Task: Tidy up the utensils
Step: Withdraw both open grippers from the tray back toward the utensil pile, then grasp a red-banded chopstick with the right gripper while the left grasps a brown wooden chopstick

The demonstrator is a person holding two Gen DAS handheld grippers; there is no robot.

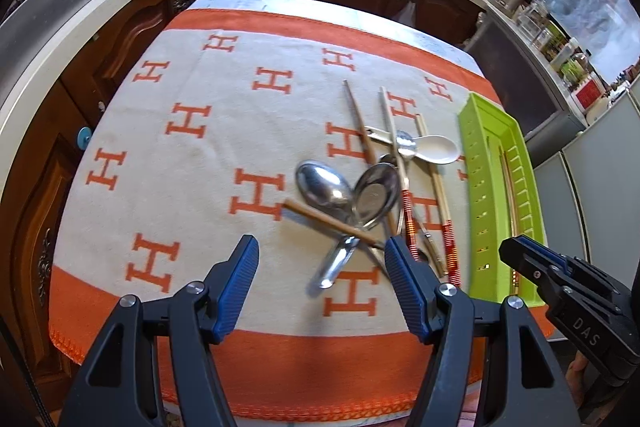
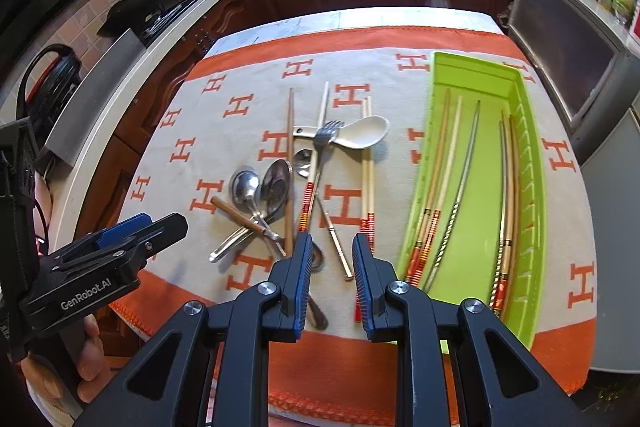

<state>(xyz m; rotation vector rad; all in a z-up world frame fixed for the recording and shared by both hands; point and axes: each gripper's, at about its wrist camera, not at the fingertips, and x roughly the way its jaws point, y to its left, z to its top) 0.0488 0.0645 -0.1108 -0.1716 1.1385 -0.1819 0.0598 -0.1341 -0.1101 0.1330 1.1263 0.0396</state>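
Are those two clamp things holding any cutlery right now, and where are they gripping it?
Nothing is held. The left gripper and the right gripper are both open, with only cloth and loose utensils visible between their fingers.

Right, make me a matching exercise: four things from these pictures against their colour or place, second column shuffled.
Things:
1. tray
2. ladle-shaped spoon
3. fork
4. metal chopstick

Descriptions:
a. white
b. lying inside the tray
c. lime green
d. tines resting on the white spoon's handle

Pairs: 1-c, 2-a, 3-d, 4-b
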